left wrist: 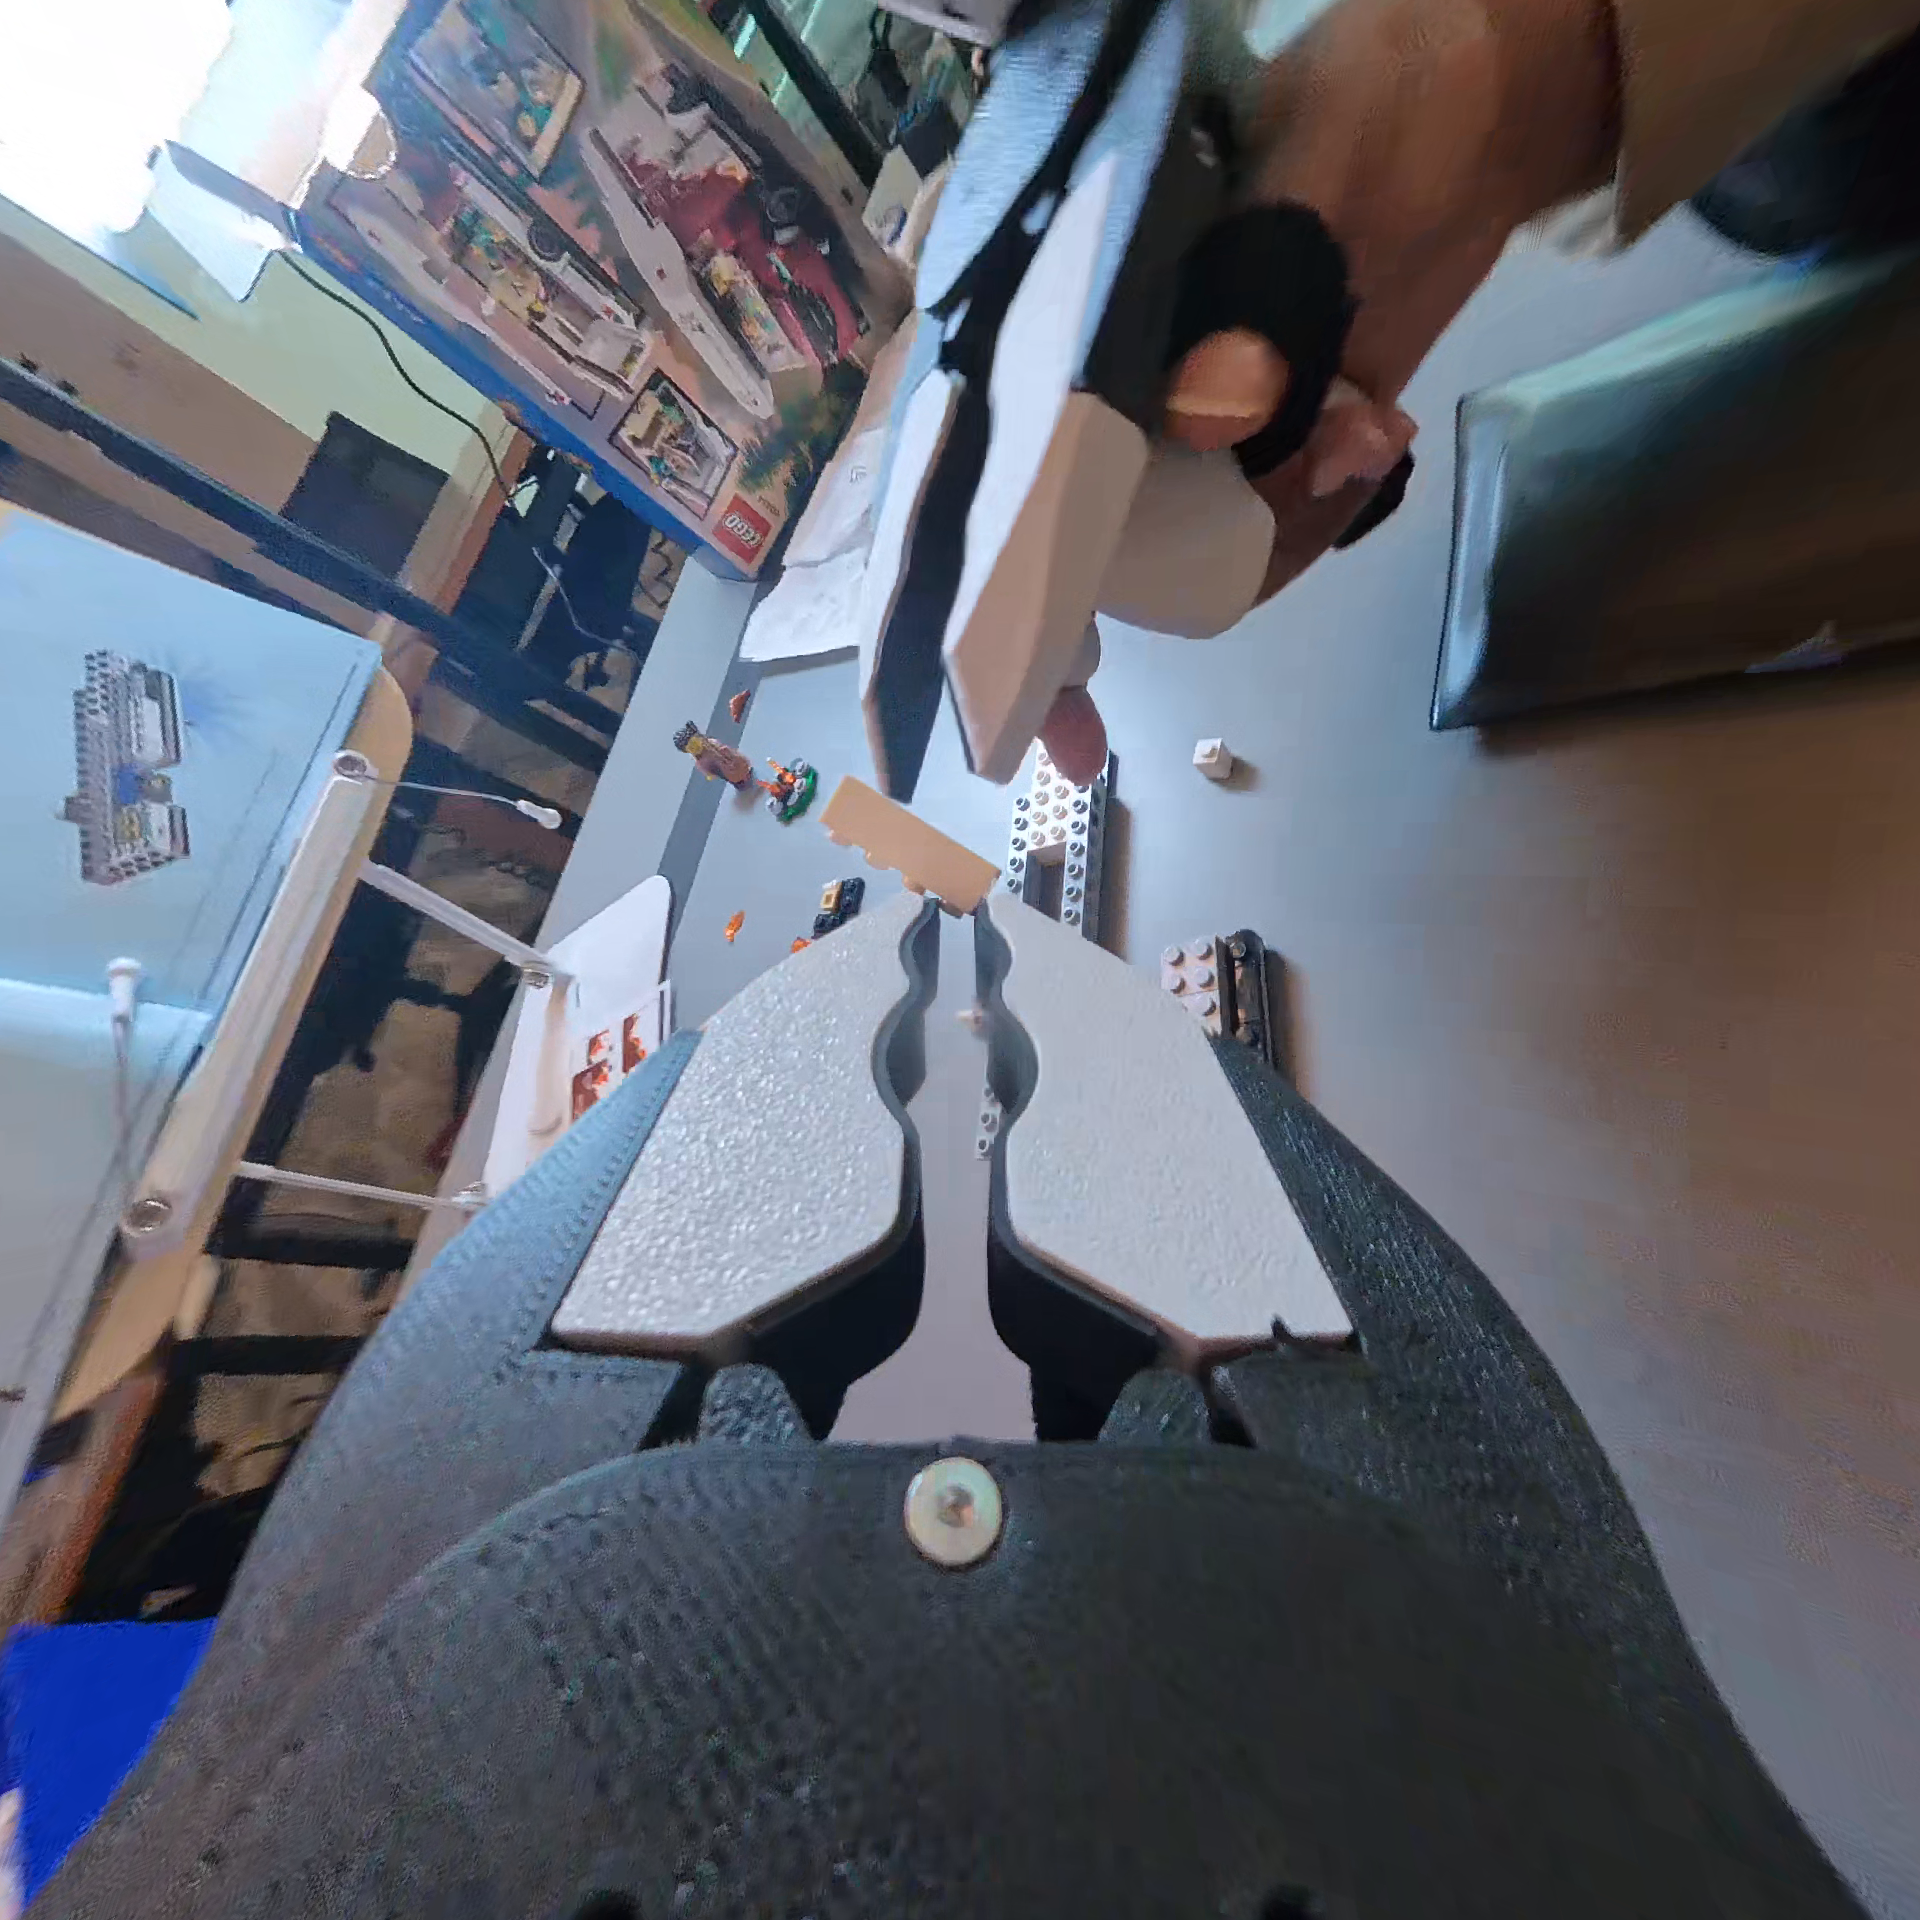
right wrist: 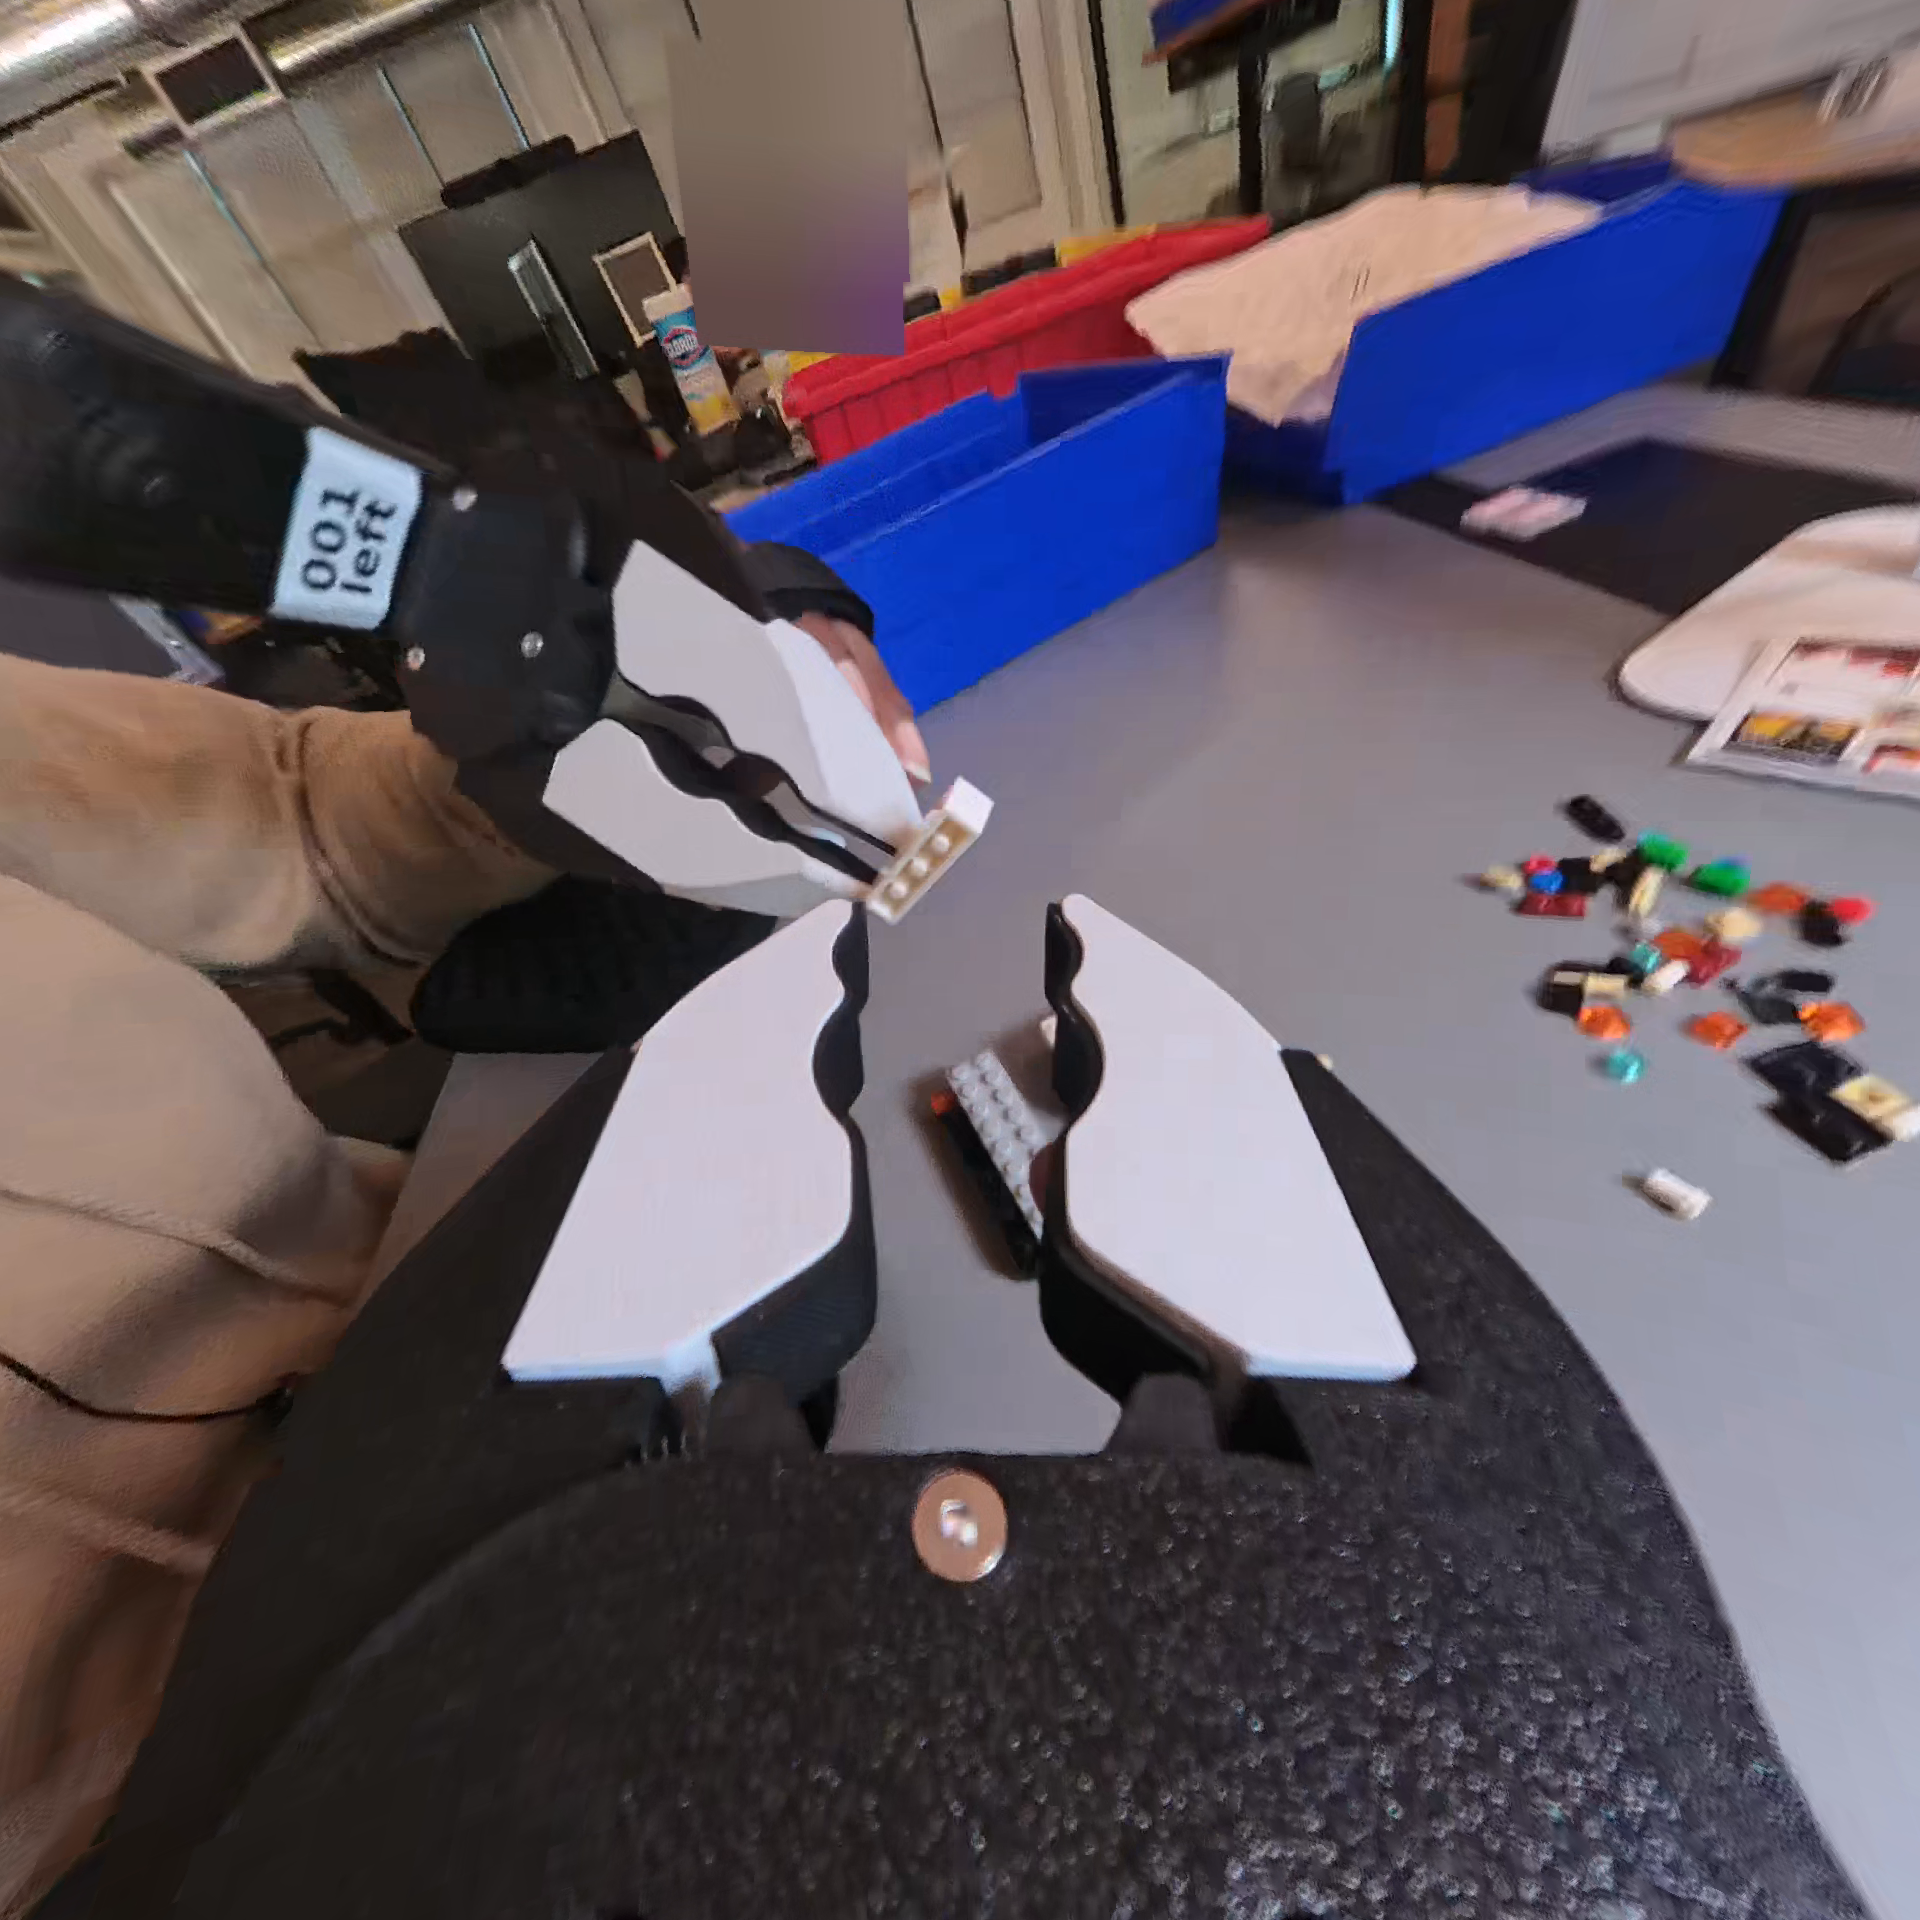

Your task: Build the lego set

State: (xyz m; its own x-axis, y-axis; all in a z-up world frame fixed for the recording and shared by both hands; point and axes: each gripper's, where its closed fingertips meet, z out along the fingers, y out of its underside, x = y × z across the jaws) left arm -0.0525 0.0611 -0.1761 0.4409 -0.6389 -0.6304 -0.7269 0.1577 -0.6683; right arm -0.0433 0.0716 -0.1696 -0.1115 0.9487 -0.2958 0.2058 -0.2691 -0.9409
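Note:
My left gripper [left wrist: 956,906] is shut on a tan plate [left wrist: 907,847], pinched by one end at the fingertips and held above the table. In the right wrist view the left gripper [right wrist: 871,871] holds that plate [right wrist: 932,850] just beyond my right gripper's left fingertip. My right gripper [right wrist: 951,914] is open and empty. It hovers over a light grey studded plate on a black base [right wrist: 995,1127], which also shows in the left wrist view [left wrist: 1060,831]. The right gripper [left wrist: 940,771] shows there from above.
A pile of small coloured pieces [right wrist: 1714,956] and a lone white brick [right wrist: 1673,1193] lie to the right. A second small grey and black assembly [left wrist: 1216,982], a minifigure [left wrist: 712,753], the set box [left wrist: 623,270], blue bins [right wrist: 987,509] and a booklet [right wrist: 1818,727] surround the grey table [right wrist: 1299,779]. Both grippers' tips are close together, under 4 cm apart.

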